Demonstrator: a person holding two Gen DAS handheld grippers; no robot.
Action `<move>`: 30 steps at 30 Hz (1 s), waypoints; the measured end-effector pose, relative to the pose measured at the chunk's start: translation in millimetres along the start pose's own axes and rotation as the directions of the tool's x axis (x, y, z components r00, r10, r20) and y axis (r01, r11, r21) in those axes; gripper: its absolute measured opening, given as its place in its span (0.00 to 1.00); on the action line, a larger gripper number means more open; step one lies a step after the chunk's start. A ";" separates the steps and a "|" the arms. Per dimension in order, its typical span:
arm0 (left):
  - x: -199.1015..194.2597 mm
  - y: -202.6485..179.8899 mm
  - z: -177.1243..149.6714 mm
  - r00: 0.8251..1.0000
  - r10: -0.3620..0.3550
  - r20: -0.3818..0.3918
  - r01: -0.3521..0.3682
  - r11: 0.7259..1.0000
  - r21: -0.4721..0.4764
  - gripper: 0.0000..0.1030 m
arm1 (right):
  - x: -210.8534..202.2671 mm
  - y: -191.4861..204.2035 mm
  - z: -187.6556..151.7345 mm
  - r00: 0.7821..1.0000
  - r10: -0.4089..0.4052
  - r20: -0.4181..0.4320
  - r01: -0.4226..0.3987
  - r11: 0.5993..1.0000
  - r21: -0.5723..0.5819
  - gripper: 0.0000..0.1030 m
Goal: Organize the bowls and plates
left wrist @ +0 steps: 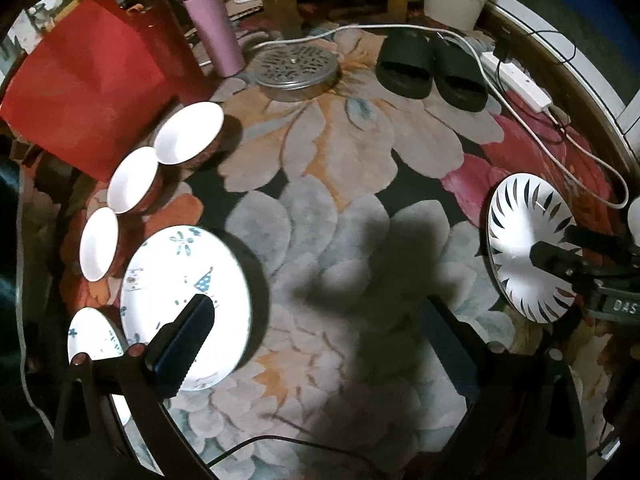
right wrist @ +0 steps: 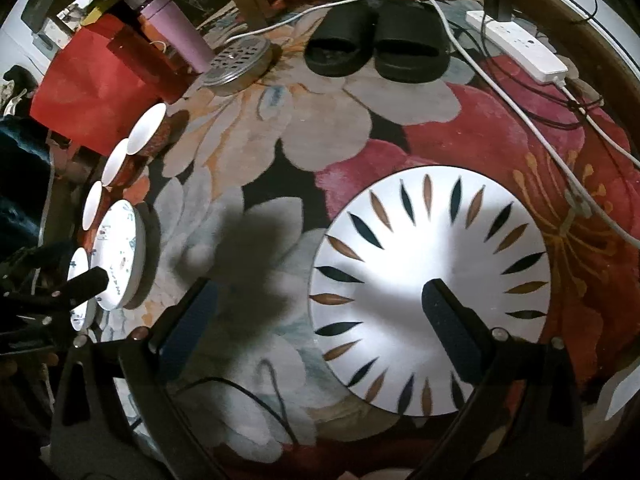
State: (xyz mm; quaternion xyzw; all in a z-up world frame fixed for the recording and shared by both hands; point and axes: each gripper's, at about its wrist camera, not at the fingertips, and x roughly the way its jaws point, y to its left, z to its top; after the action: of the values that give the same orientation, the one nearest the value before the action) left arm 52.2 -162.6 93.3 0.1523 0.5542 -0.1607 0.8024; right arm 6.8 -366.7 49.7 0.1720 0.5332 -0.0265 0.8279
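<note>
In the left wrist view my left gripper is open above the floral carpet. Its left finger overlaps a white plate with blue flowers. A smaller flowered plate lies beside that plate, and three white bowls line up behind it. My right gripper is also open, and its right finger is over a large white plate with dark and brown leaf marks. Neither gripper holds anything. The leaf plate also shows at the right of the left wrist view.
Black slippers, a perforated metal lid, a pink tumbler and a red bag stand at the back. A white power strip with cables runs along the right. The carpet lies bare between the plates.
</note>
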 end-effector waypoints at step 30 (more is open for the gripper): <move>35.3 104.9 -82.3 0.999 0.036 -0.040 -0.045 0.965 -0.259 0.99 | 39.6 83.2 -18.4 0.994 -0.008 -0.105 -0.014 0.977 -0.211 1.00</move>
State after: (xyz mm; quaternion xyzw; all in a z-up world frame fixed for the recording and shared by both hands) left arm 39.5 -36.4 39.2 0.0599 0.5812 -0.0677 0.8087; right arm 26.7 -277.3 28.9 0.0849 0.5756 0.0408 0.8123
